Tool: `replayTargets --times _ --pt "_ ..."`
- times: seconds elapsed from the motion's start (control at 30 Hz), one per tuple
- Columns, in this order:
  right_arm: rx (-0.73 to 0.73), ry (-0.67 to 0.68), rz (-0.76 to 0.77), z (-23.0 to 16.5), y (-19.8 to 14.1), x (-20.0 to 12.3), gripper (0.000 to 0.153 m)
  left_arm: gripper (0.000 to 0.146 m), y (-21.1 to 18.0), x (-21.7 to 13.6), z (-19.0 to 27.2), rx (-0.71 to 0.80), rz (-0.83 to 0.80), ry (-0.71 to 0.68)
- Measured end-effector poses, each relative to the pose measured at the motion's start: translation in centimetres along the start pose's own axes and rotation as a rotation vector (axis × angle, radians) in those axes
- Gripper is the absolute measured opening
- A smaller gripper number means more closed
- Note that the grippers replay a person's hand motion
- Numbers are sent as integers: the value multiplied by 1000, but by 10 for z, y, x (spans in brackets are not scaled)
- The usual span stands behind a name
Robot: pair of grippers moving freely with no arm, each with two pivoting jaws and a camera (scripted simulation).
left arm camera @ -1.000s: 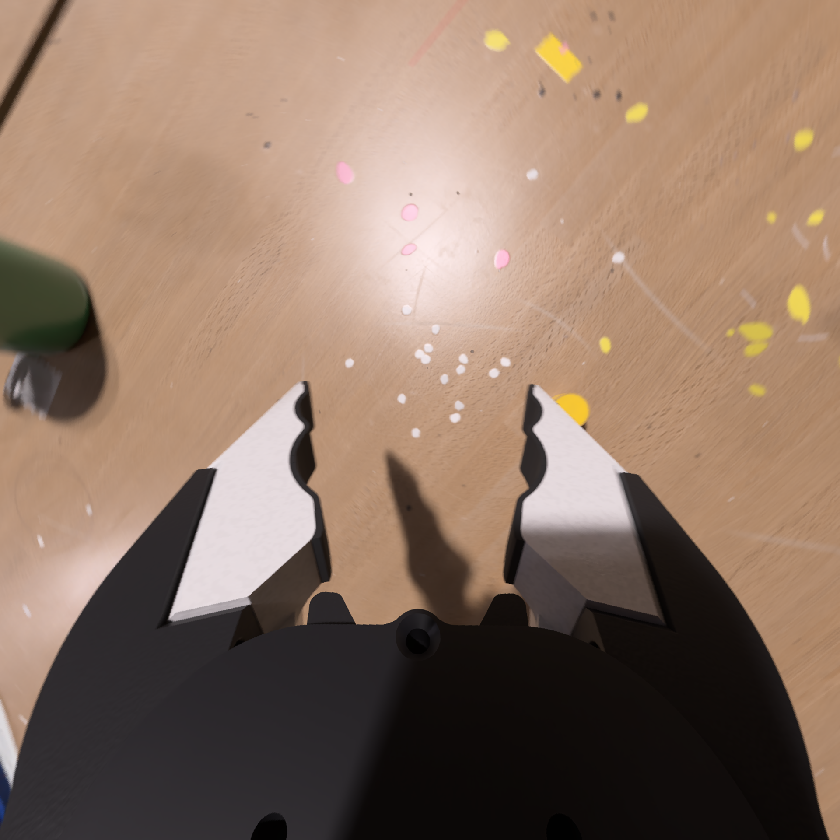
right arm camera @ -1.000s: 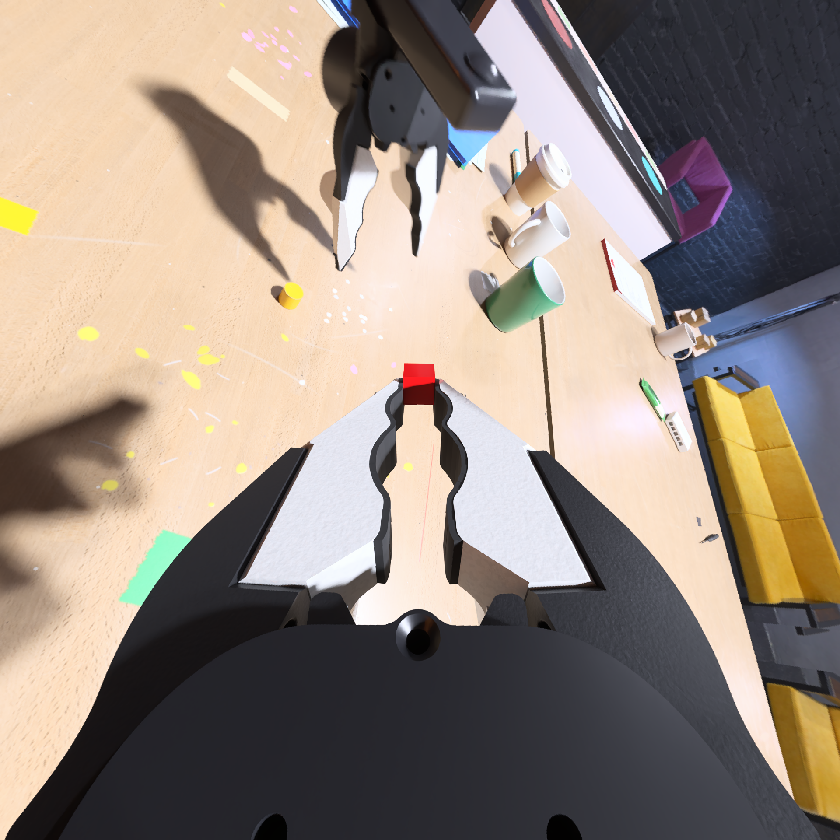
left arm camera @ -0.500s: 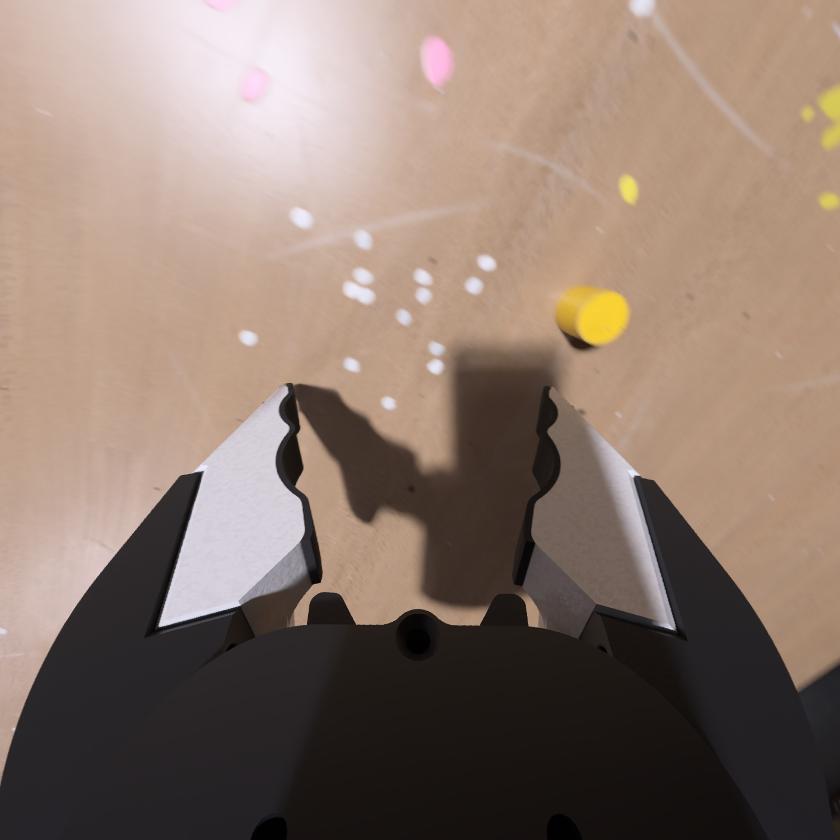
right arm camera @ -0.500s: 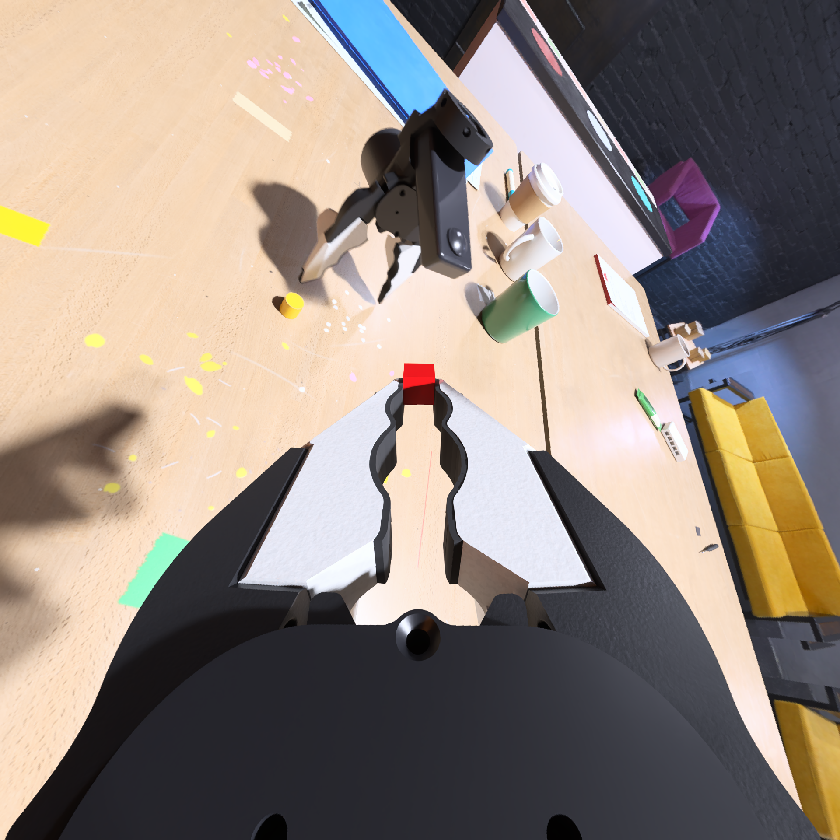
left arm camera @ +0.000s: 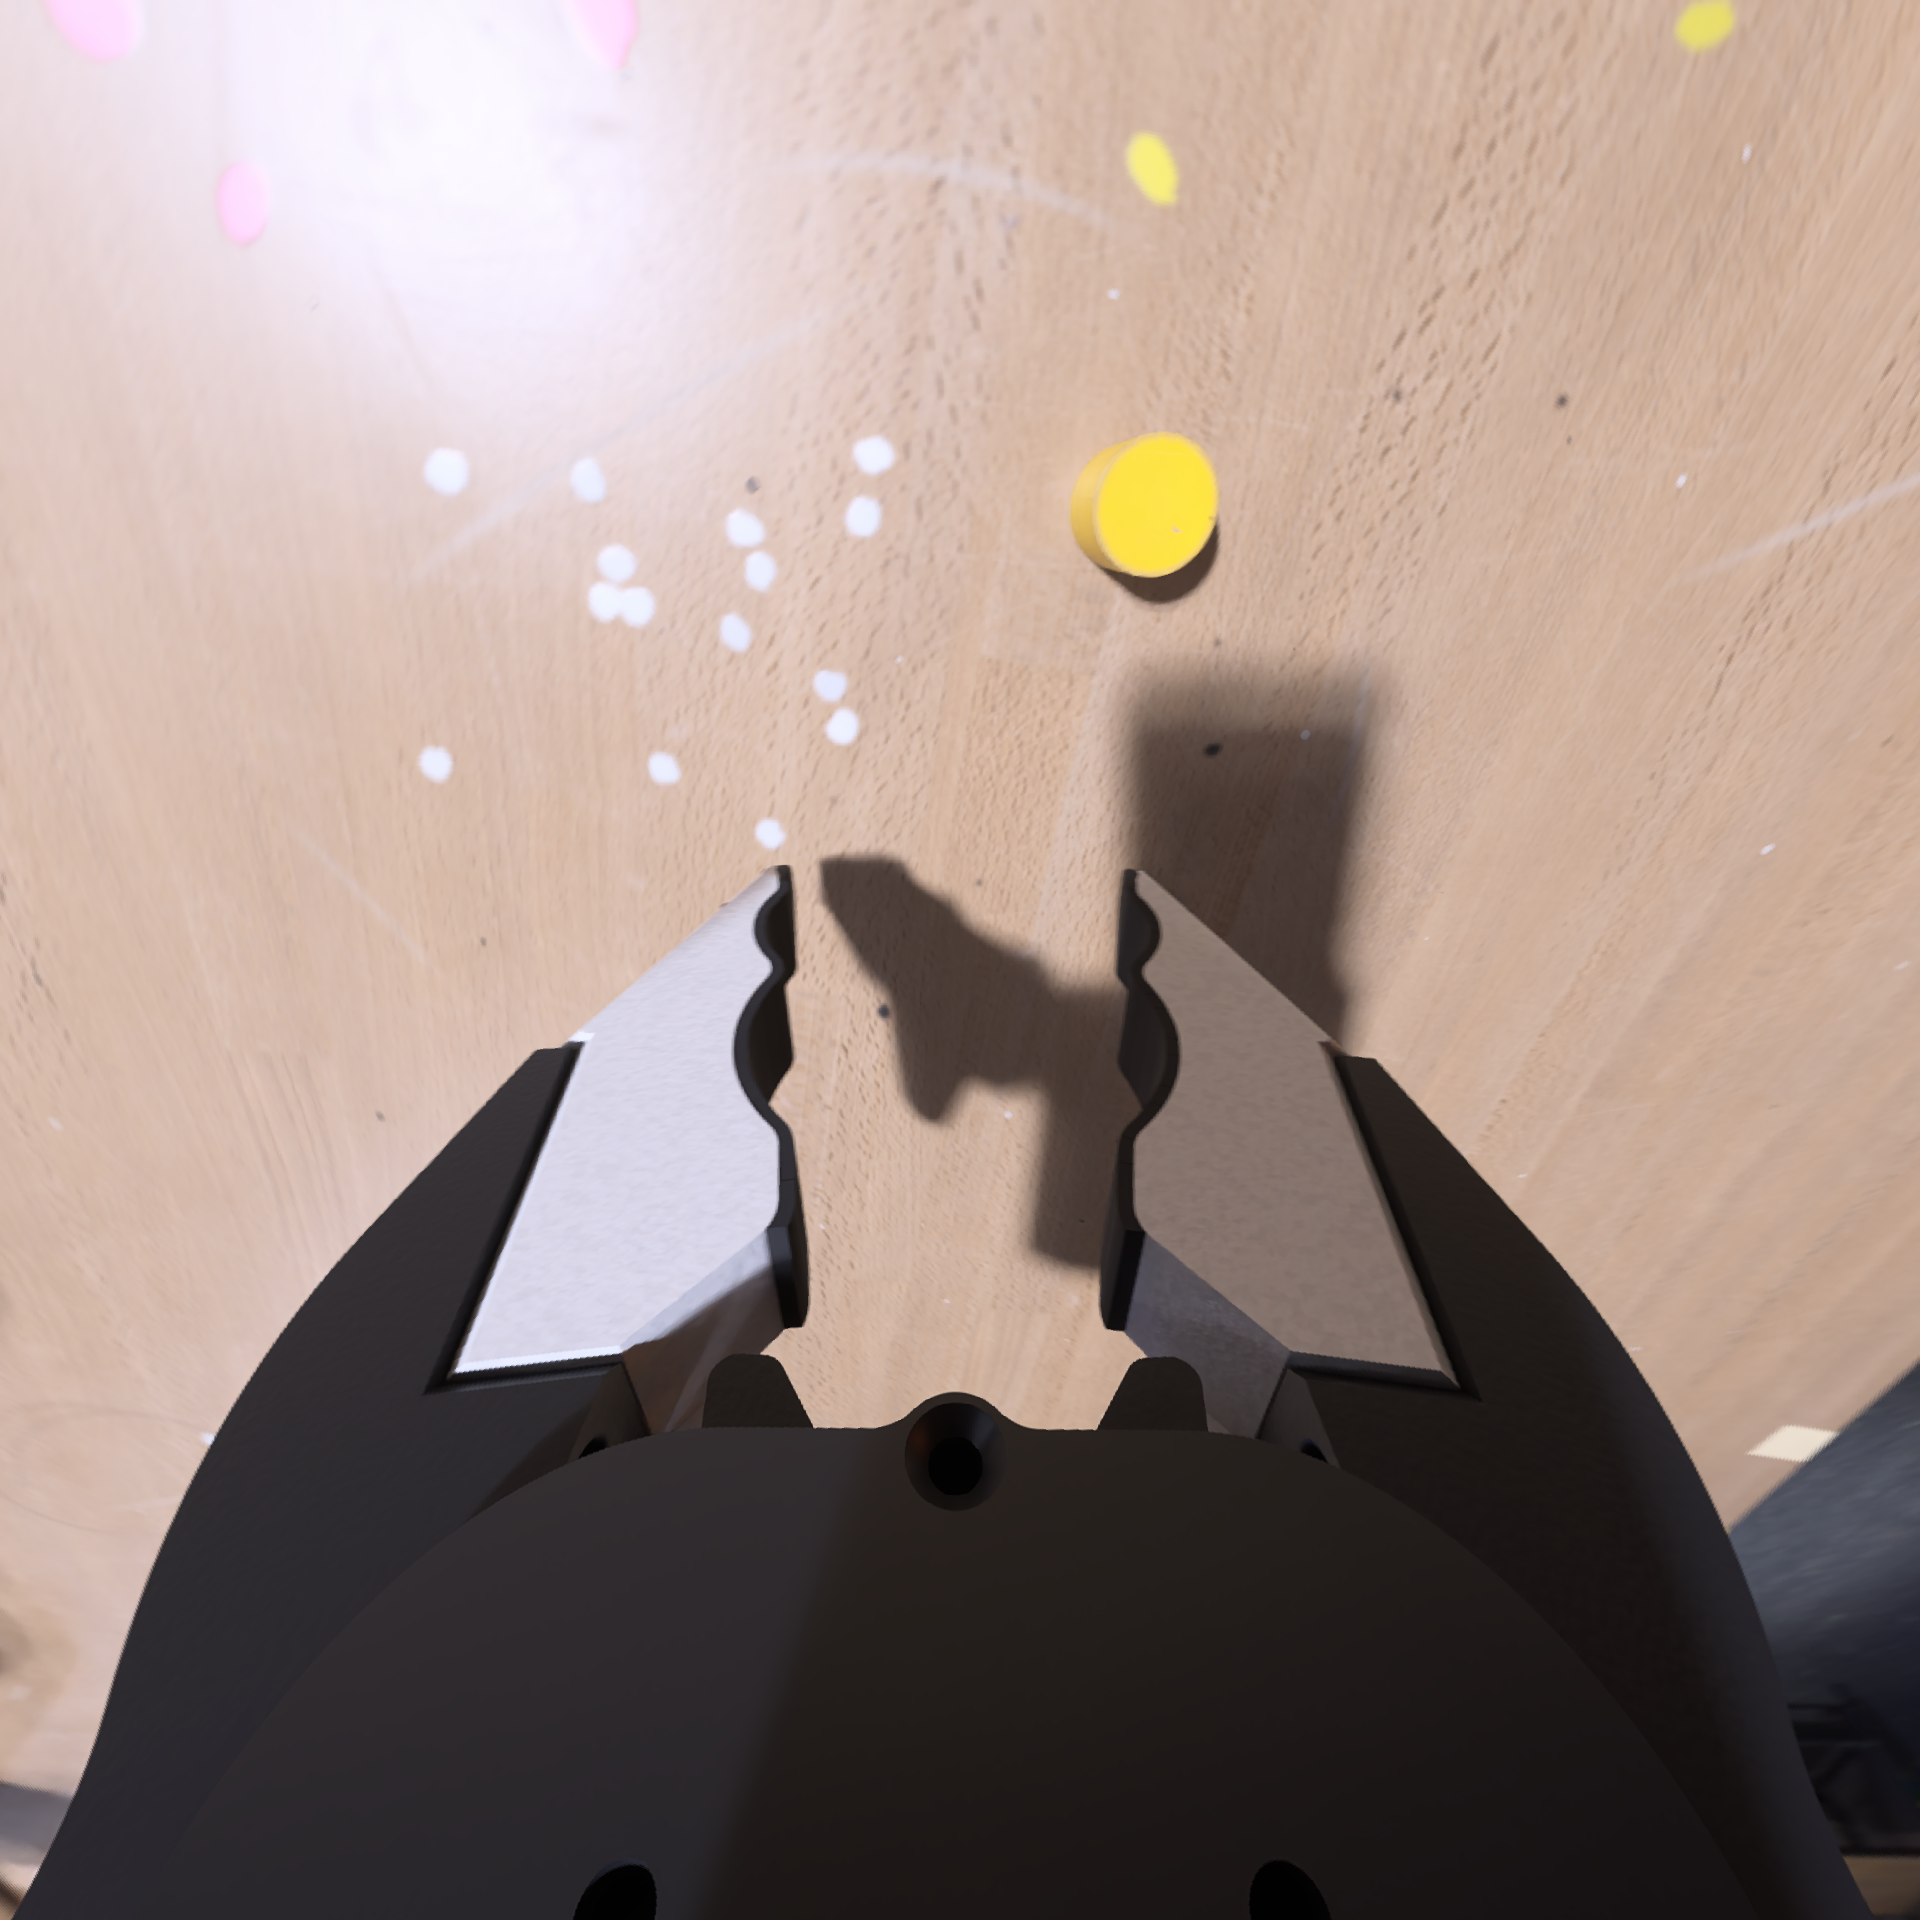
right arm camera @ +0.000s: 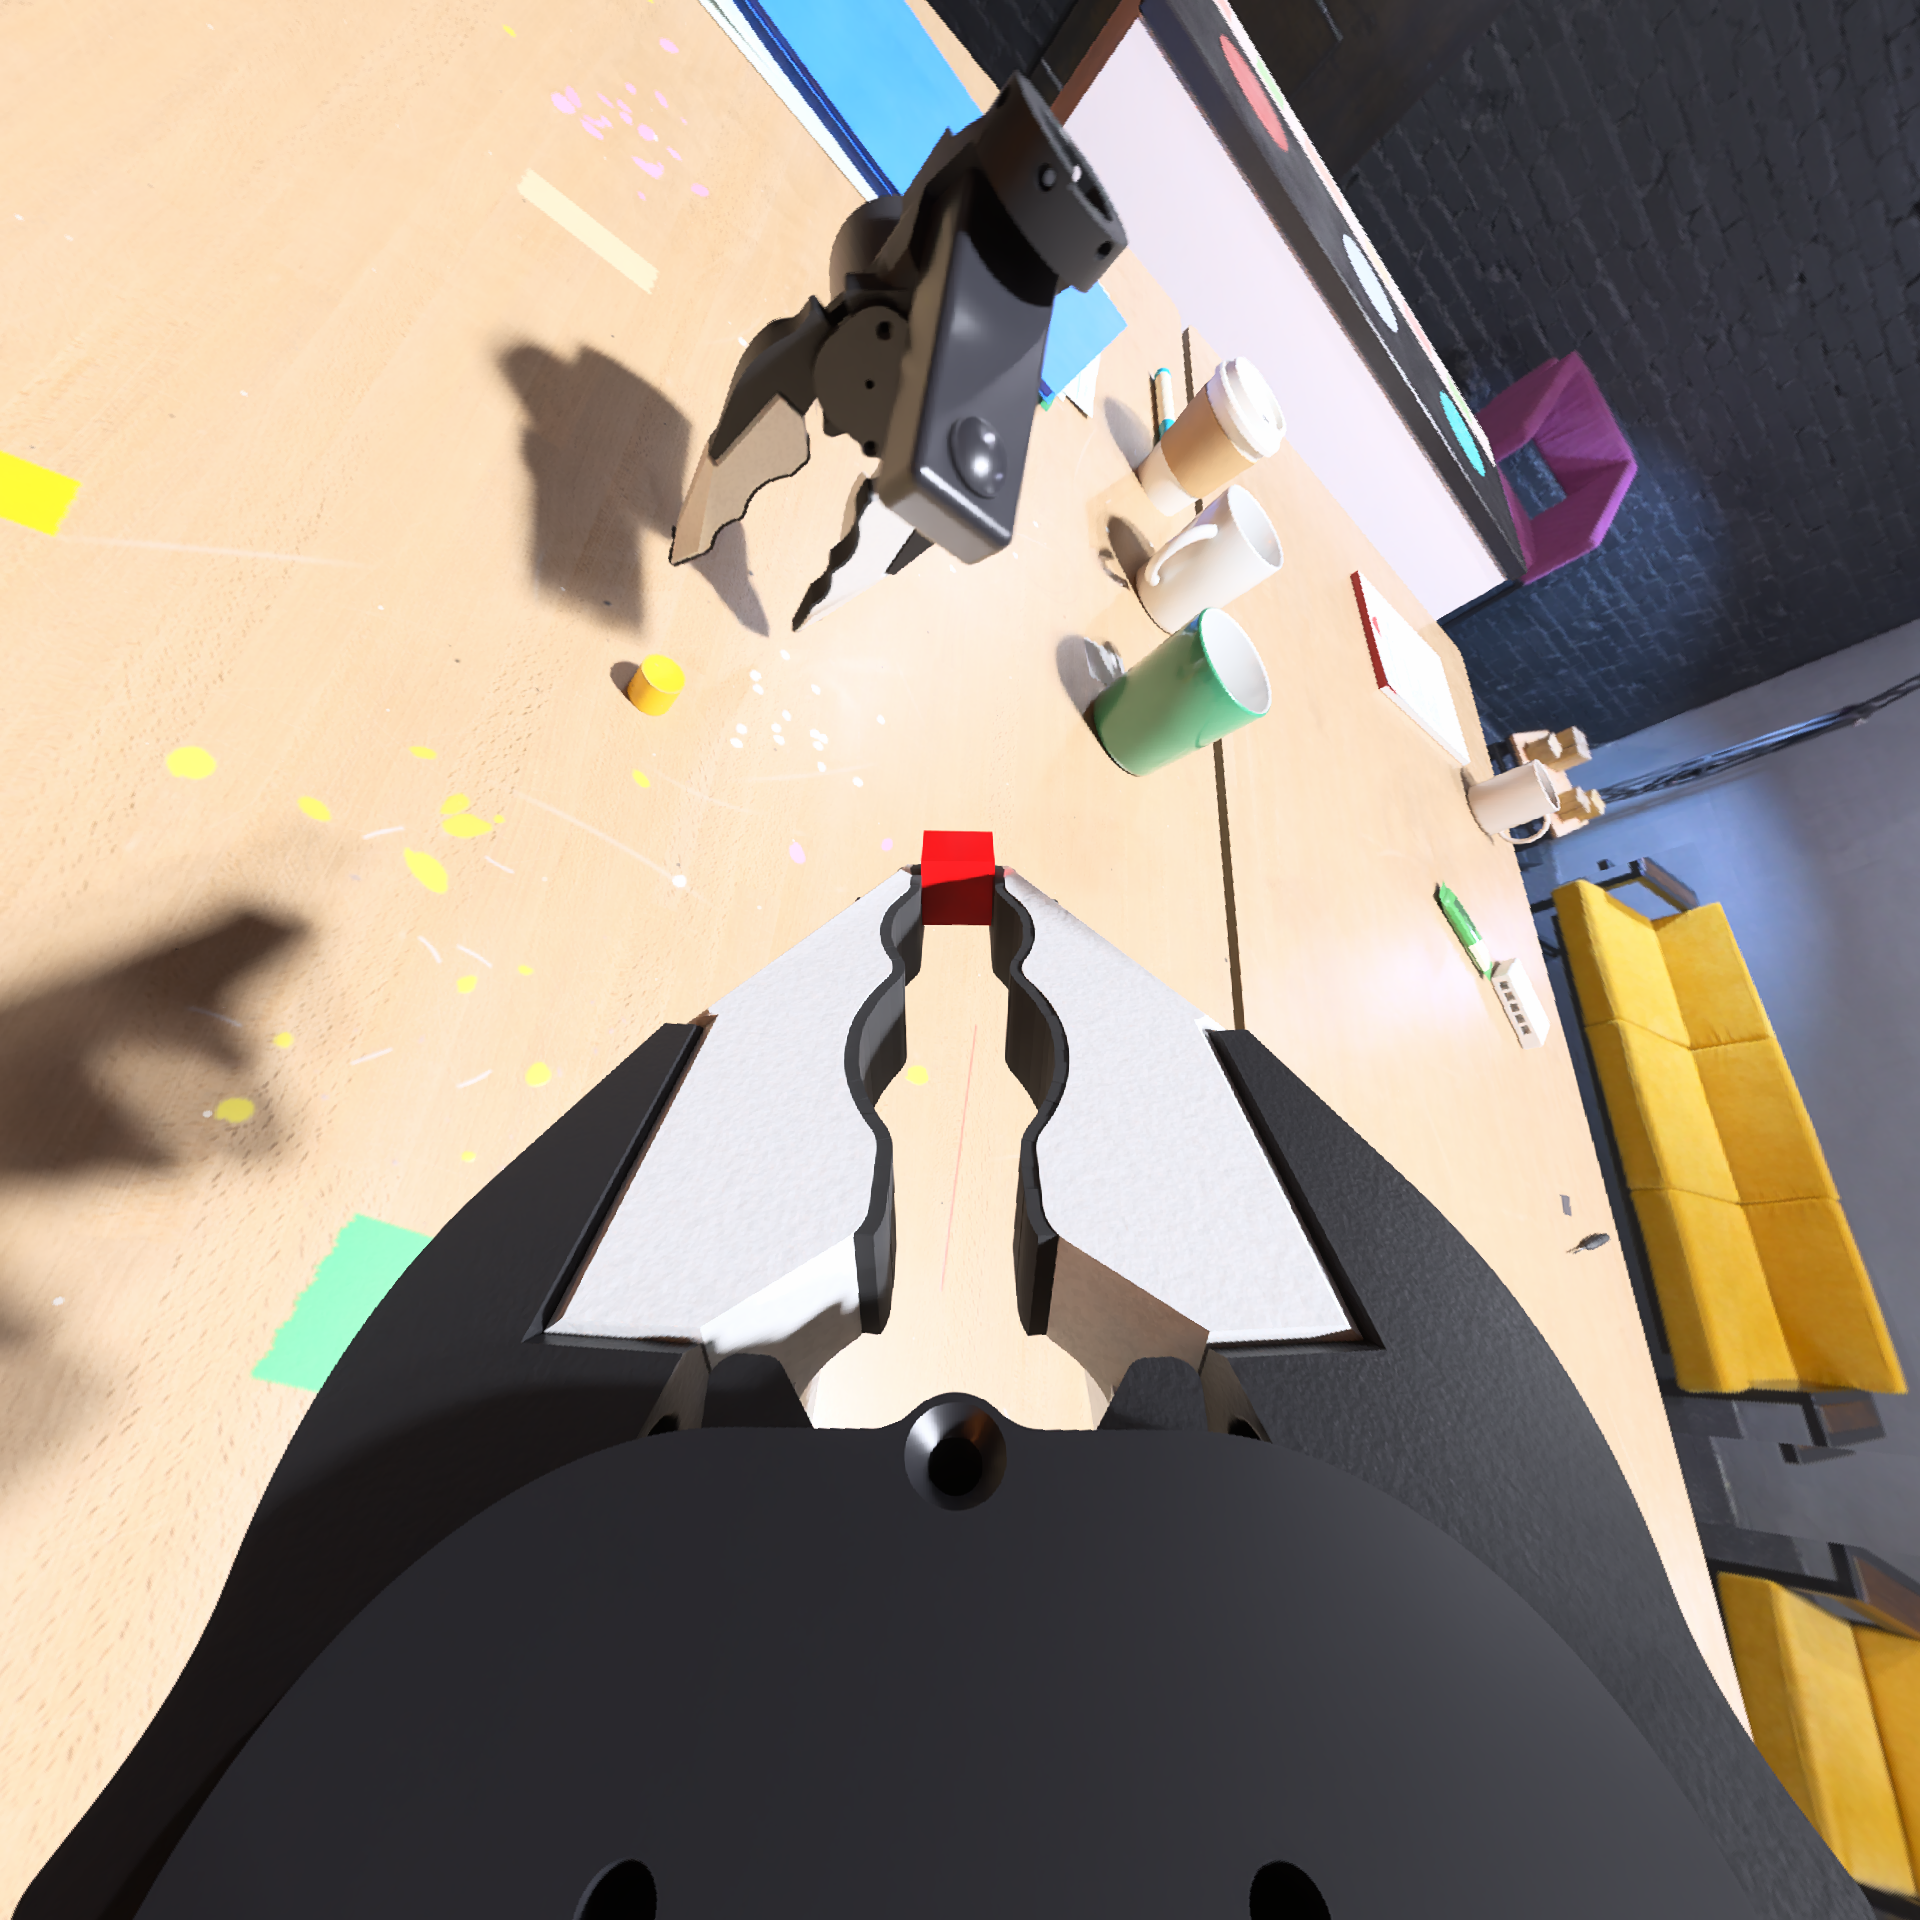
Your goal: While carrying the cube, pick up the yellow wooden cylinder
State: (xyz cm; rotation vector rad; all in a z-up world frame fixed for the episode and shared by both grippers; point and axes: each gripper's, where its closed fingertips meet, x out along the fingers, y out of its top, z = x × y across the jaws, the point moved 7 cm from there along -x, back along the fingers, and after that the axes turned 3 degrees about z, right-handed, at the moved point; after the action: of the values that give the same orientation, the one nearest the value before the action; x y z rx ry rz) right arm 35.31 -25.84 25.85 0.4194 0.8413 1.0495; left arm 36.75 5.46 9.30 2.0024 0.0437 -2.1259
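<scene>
The yellow wooden cylinder (left arm camera: 1145, 516) stands upright on the wooden table (left arm camera: 1558, 727), ahead and slightly right of my left gripper (left arm camera: 956, 883), which is open, empty and above the table. In the right wrist view the cylinder (right arm camera: 655, 684) sits below and left of the left gripper (right arm camera: 743, 592). My right gripper (right arm camera: 958, 883) is shut on the red cube (right arm camera: 957, 876) at its fingertips, held above the table.
A green mug on its side (right arm camera: 1184, 691), a white mug (right arm camera: 1210, 559) and a paper coffee cup (right arm camera: 1210, 434) stand right of the left gripper. A blue sheet (right arm camera: 883, 104), a notebook (right arm camera: 1413, 675) and a yellow sofa (right arm camera: 1714, 1132) lie beyond. Paint specks dot the table.
My left gripper has tilted down and come nearer the table and the cylinder, which now looks larger and closer; its jaws have narrowed somewhat. The right gripper still holds the cube, barely moved.
</scene>
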Motion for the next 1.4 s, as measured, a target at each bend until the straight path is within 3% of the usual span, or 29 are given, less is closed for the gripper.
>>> replayTargets --times 0.1,0.2,0.3,0.43,0.47,0.53,0.63,0.8,1.0,1.17,1.3,1.4 --pt "7 -3 2 1 -2 -1 11 48 6 10 10 105 -5 -13" --pt "13 -6 -5 3 -4 1 11 50 11 14 14 101 32 -41" --pt "15 -1 -18 3 -6 4 11 60 15 18 19 202 87 66" --pt "17 7 -41 3 -8 9 11 65 26 22 24 160 89 51" --pt "16 7 -46 3 -8 9 11 61 28 22 25 167 94 48" --pt "18 12 -47 2 -8 10 11 38 34 22 30 177 126 39" --pt "19 18 -47 2 -8 10 11 29 40 24 33 152 153 35" --pt "25 13 -33 3 -9 7 11 21 44 19 36 -32 287 57" --pt "25 -10 -9 5 -6 4 11 21 39 -5 49 -60 462 332" --pt "-21 -37 61 4 12 4 11 21 30 -46 65 -27 589 748" --pt "-104 -99 228 -1 45 -10 11 21 26 -82 81 0 660 1061" --pt "-143 -166 383 -4 66 -33 11 21 23 -107 90 -9 743 1199"
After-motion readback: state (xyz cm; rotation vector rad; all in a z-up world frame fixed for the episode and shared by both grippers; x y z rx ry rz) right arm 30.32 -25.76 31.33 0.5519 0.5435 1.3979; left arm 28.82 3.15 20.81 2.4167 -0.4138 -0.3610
